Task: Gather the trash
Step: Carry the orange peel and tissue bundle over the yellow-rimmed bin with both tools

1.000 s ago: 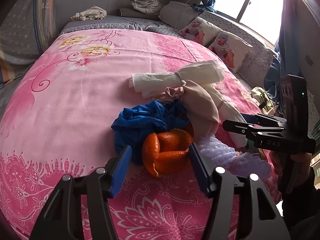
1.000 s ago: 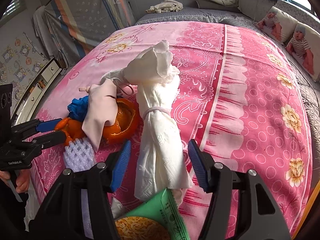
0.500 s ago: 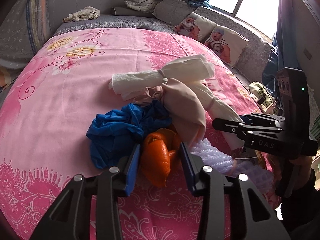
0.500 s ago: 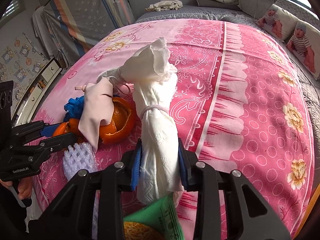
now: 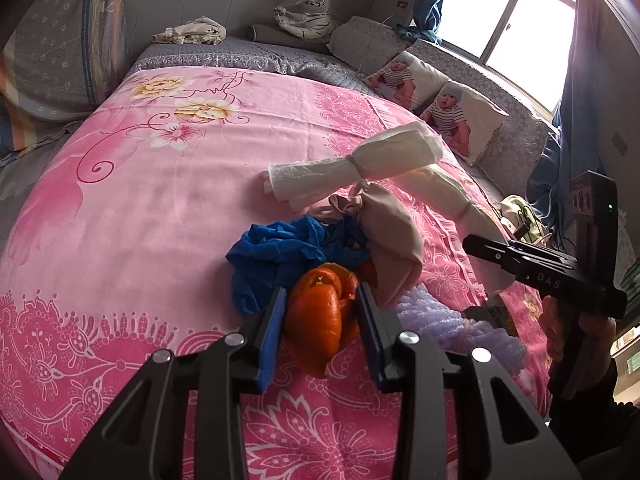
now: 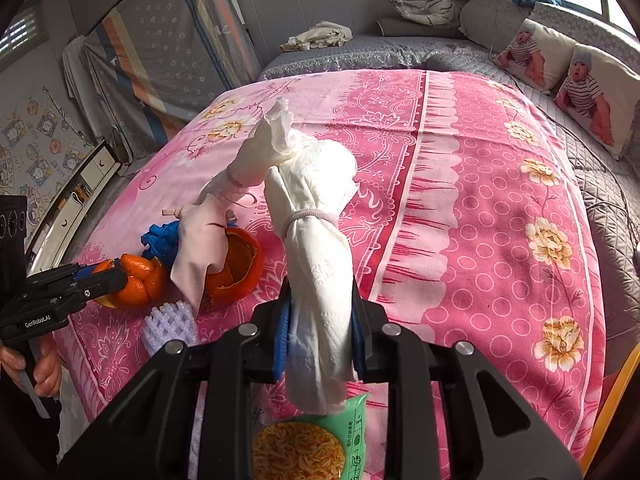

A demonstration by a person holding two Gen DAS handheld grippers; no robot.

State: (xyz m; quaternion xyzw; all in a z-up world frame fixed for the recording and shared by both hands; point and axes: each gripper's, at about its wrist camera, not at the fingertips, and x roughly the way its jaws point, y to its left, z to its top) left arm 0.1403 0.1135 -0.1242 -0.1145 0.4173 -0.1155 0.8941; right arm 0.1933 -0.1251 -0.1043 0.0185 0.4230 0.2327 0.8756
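My left gripper (image 5: 320, 292) has its jaws closing on a piece of orange peel (image 5: 320, 320), and its blue pads press both sides. Behind it on the pink bedspread (image 5: 160, 200) lie a crumpled blue glove (image 5: 280, 256), a beige cloth (image 5: 392, 240) and a purple foam net (image 5: 432, 312). My right gripper (image 6: 320, 286) is closing its jaws on a white tissue bundle (image 6: 316, 208) tied with hair bands; the pads squeeze its lower part. The bundle tilts up and away from the bed. A second orange peel cup (image 6: 236, 268) sits left of it. A green snack wrapper (image 6: 312, 448) lies under the right gripper.
Two pillows printed with babies (image 5: 452, 116) line the right side under the window. A toy tiger (image 5: 308, 12) and a crumpled cloth (image 5: 192, 32) lie at the far end. A low cabinet (image 6: 72, 208) stands beyond the bed's left edge. A person's hand (image 6: 44, 364) holds the left gripper.
Both grippers went from wide open to pressing on their things: the left on the orange peel, the right on the tissue bundle. Both have lifted a little, and the bundle's end has risen.
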